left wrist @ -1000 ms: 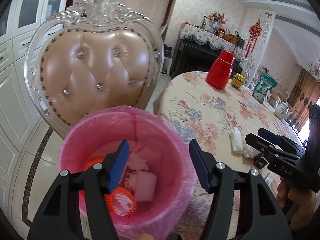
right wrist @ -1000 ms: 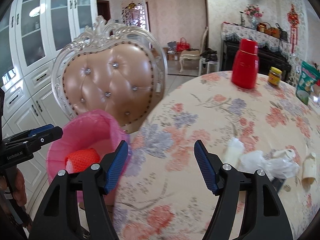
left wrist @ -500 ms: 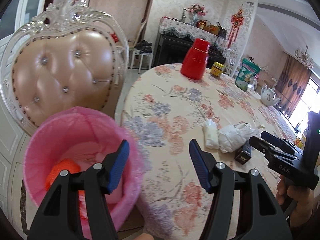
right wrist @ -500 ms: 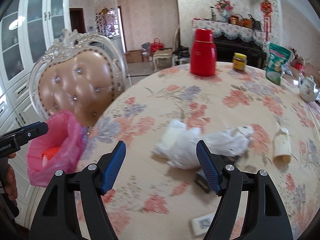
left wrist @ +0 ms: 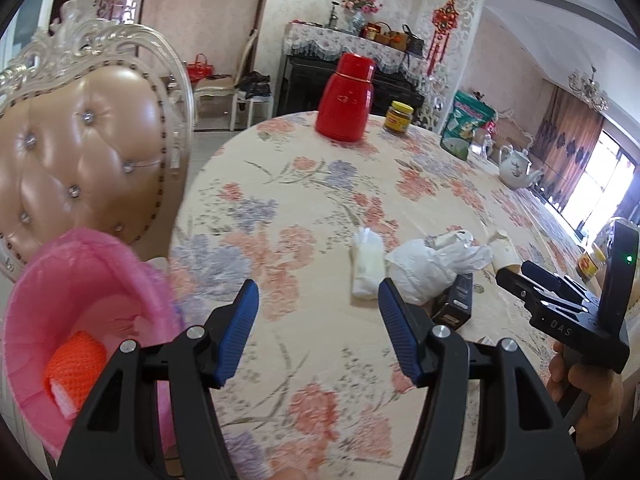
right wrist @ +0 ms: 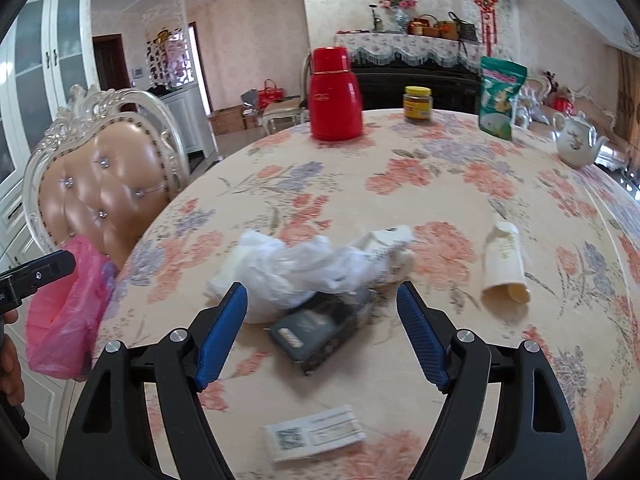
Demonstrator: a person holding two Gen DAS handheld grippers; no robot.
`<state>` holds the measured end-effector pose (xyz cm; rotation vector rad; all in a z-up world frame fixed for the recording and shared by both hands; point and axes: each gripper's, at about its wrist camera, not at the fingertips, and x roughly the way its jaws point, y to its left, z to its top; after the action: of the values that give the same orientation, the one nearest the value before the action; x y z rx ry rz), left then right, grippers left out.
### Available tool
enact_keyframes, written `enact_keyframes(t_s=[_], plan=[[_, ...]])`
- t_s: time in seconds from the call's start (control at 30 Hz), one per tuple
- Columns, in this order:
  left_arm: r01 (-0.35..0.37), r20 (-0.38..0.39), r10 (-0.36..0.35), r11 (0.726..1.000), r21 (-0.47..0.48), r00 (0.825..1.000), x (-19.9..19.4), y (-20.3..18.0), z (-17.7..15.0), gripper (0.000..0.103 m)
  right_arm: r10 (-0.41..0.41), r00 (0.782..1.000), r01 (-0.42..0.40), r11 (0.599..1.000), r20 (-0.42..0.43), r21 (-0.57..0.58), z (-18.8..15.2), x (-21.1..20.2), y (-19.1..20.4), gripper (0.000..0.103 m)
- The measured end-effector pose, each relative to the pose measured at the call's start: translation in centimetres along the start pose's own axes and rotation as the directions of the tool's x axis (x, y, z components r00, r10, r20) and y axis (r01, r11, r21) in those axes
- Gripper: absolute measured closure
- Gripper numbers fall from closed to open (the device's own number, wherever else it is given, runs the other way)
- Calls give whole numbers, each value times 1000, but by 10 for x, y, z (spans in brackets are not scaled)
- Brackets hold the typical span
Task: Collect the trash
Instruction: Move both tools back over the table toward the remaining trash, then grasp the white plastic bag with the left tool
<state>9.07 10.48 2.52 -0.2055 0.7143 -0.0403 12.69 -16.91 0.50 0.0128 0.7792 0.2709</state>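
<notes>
A pink-lined trash bin [left wrist: 80, 312] stands beside the table at the left, with an orange net [left wrist: 74, 364] inside; it also shows in the right wrist view [right wrist: 68, 304]. Trash lies on the floral tablecloth [right wrist: 440, 176]: a crumpled white plastic bag [right wrist: 296, 268], a dark small box [right wrist: 320, 324], a tipped paper cup [right wrist: 506, 264], a white folded packet [left wrist: 366, 268] and a printed card [right wrist: 316, 432]. My left gripper [left wrist: 318, 328] is open and empty over the table edge. My right gripper [right wrist: 322, 328] is open and empty just above the dark box.
A padded chair [left wrist: 80, 152] stands behind the bin. A red thermos [right wrist: 336, 96], a yellow-lidded jar [right wrist: 418, 104], a green bag [right wrist: 500, 96] and a white teapot [right wrist: 576, 144] stand at the table's far side.
Both grippers have swung right, from the pink bin toward the trash on the table. The right gripper has come close over the dark box. Both stay open.
</notes>
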Motion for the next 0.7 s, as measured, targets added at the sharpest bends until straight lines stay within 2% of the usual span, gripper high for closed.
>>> enact_keyframes(t_s=[0.33, 0.7], plan=[[69, -54, -67, 997, 39, 996, 49, -45, 8, 43, -67, 998, 67, 996, -6, 54, -6, 2, -42, 26], [140, -131, -132, 989, 53, 983, 105, -83, 10, 43, -92, 996, 93, 991, -16, 99, -9, 5, -65, 23]])
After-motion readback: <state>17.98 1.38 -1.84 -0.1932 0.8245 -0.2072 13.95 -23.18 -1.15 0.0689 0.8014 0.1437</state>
